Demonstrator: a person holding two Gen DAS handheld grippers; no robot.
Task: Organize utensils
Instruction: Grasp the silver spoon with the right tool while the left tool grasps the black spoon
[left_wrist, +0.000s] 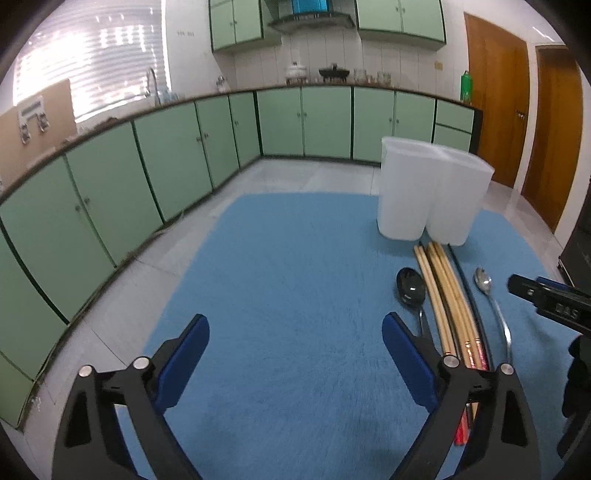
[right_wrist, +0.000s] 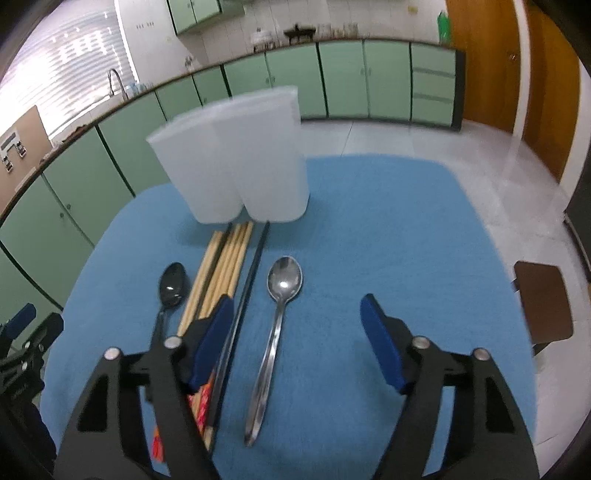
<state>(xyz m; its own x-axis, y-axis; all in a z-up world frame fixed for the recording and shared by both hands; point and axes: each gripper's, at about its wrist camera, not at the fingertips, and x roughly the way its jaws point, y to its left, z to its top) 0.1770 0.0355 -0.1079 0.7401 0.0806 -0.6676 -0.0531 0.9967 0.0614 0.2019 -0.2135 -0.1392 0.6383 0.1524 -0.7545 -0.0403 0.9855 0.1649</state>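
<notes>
Green-fronted kitchen cabinets behind; blue mat (right_wrist: 369, 229) over the worktop, carrying all items.

Step judged in hand: first pick, most likely the steel spoon (right_wrist: 275, 332), lying between the spread fingers of the right claw (right_wrist: 295, 317). Recommended: lower straight down, centre on the narrow handle rather than the bowl, close firmly since thin polished metal flat on a mat may slip or tilt. Keep the left-hand finger clear of the black chopstick (right_wrist: 243, 302) just beside the spoon. Lift high enough to clear the holder rim before dropping in.

Steel spoon: slim, shiny, bowl pointing at the holder. Beside it, a bundle of wooden chopsticks (right_wrist: 225, 266) with red patterned ends, tips close to the holder base; then a black spoon (right_wrist: 171, 284) on the far side of the bundle. White translucent holder (right_wrist: 236, 162) with two compartments, upright at the mat's far end; contents not visible.

Right claw: released, wide, holding nothing. Left claw (left_wrist: 295, 354): likewise released and unladen, over bare mat beside the black spoon.
</notes>
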